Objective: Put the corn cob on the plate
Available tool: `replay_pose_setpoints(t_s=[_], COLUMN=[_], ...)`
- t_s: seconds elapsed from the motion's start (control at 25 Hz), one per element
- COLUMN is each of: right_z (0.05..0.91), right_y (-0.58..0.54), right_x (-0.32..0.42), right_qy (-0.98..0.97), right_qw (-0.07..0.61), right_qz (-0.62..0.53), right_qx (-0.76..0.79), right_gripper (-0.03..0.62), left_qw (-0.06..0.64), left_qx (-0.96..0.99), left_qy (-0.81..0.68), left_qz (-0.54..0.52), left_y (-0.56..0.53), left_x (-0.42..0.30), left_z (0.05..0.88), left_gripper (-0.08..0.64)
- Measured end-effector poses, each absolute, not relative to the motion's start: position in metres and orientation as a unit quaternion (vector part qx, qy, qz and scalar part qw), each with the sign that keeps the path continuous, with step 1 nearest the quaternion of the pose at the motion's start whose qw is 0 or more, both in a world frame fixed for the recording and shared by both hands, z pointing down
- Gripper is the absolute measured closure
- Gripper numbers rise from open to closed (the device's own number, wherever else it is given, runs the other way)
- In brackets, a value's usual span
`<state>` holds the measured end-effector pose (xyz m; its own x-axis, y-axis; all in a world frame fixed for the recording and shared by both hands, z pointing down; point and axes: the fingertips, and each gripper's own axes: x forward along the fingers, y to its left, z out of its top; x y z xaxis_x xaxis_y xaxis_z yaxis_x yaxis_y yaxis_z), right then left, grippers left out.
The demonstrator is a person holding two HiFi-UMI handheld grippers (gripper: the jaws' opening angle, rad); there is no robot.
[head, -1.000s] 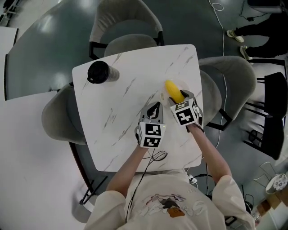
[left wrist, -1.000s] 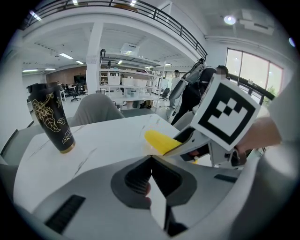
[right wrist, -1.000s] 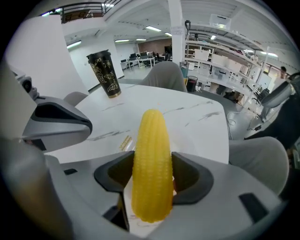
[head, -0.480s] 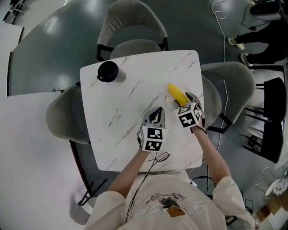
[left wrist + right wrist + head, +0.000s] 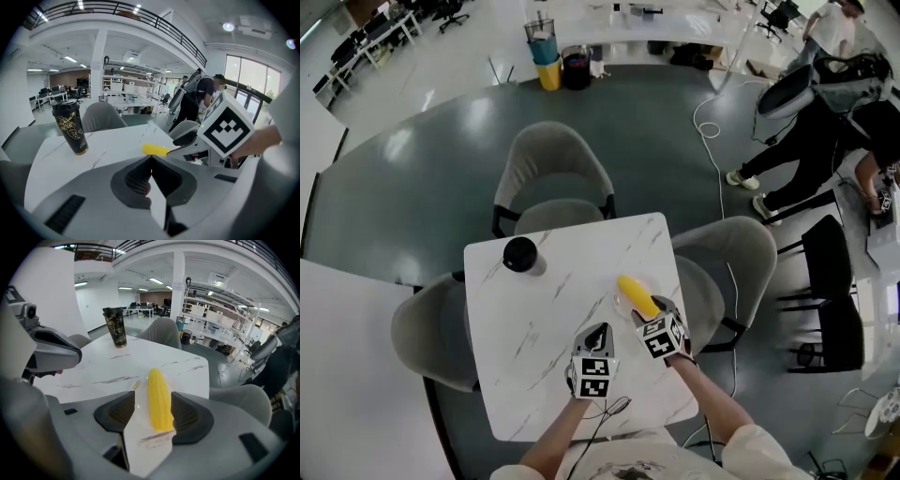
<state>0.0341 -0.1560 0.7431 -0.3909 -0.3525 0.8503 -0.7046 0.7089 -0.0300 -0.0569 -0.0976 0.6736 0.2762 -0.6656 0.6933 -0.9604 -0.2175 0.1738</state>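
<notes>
Corn (image 5: 159, 399) on bench (image 5: 93, 366), between wide-open jaws of right tool (image 5: 153, 414), closer to one pad. Left tool (image 5: 151, 159) closed, empty. Risk: off-centre squeeze, rolling toward bench edge. Plate not made out.

The white marble-patterned square table (image 5: 534, 319) is open across its middle and left, only a tall black cup (image 5: 519, 253) standing at its far left corner, while the left gripper (image 5: 598, 330) crowds close beside the right gripper (image 5: 646, 315).
</notes>
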Motion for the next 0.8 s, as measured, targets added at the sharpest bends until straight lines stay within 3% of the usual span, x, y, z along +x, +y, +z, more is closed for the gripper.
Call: replay_pose_setpoints(t_s=[0.8], right_z=[0.622], right_y=[-0.06], right_x=[0.036], right_qy=[-0.835], right_qw=[0.307], right_qz=[0.235], right_qx=[0.392], right_gripper=[0.348], left_qw=[0.237], left_qx=[0.781], left_qy=[-0.538], left_qz=[0.209], left_y=[-0.036], left_x=[-0.05], left_z=[0.576], left_gripper=[0.554])
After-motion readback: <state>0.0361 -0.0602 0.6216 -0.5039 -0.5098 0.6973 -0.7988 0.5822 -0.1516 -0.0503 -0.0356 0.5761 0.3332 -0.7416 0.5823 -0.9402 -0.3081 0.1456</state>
